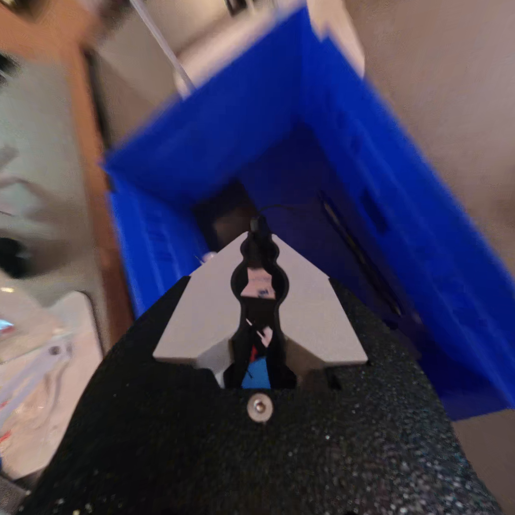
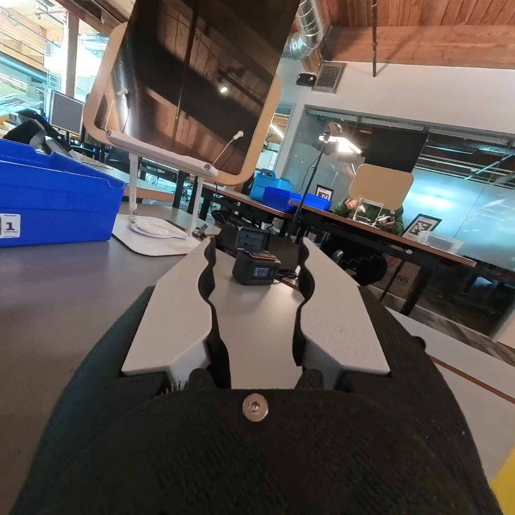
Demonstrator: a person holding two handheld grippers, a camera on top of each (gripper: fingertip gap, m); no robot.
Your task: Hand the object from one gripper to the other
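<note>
In the left wrist view my left gripper [image 1: 257, 237] is shut, its grey fingers [image 1: 211, 301] meeting at the tips. A small black object [image 1: 257, 224] with a thin black wire sticks out of the tips. It hangs over the inside of a blue bin [image 1: 348, 172]; the view is blurred. In the right wrist view my right gripper [image 2: 256, 245] is open and empty, low over the grey table [image 2: 69, 292]. The left gripper does not show in the right wrist view.
A small black device with a lit screen [image 2: 255, 267] stands on the table just ahead of the right gripper. A blue bin [image 2: 55, 203] is at the left. A white stand holding a wood-framed dark panel [image 2: 189, 92] is behind. A person sits at a far table [image 2: 390, 231]. Spacing between my two grippers at the tips: around 40 cm.
</note>
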